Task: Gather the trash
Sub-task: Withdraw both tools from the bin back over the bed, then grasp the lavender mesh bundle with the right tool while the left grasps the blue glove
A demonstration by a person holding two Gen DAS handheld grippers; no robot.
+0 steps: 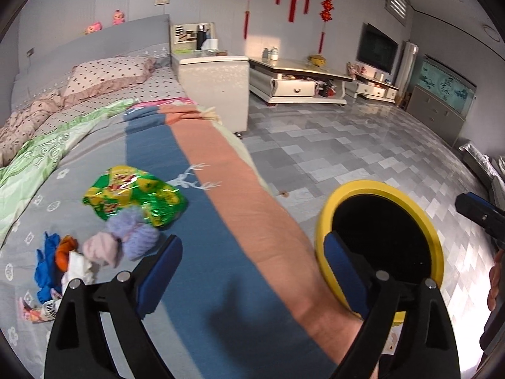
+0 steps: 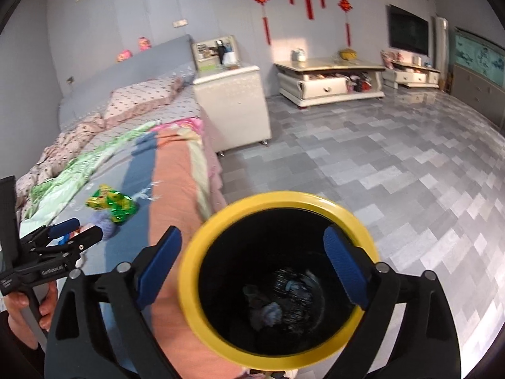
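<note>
On the bed, a green snack bag (image 1: 135, 194) bears unreadable print; both tools gape empty.

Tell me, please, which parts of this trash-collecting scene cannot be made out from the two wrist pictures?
- Contents of the yellow-rimmed bin: right wrist view, dark and blurred; unidentifiable.
- Bin's base: left wrist view, hidden behind the left tool.
- Small trash pile on the bed: left wrist view, partly covered by the tool's finger; items unclear.
- Green wrapper: print too blurred to read.
- Right tool: empty, jaws open.
</note>
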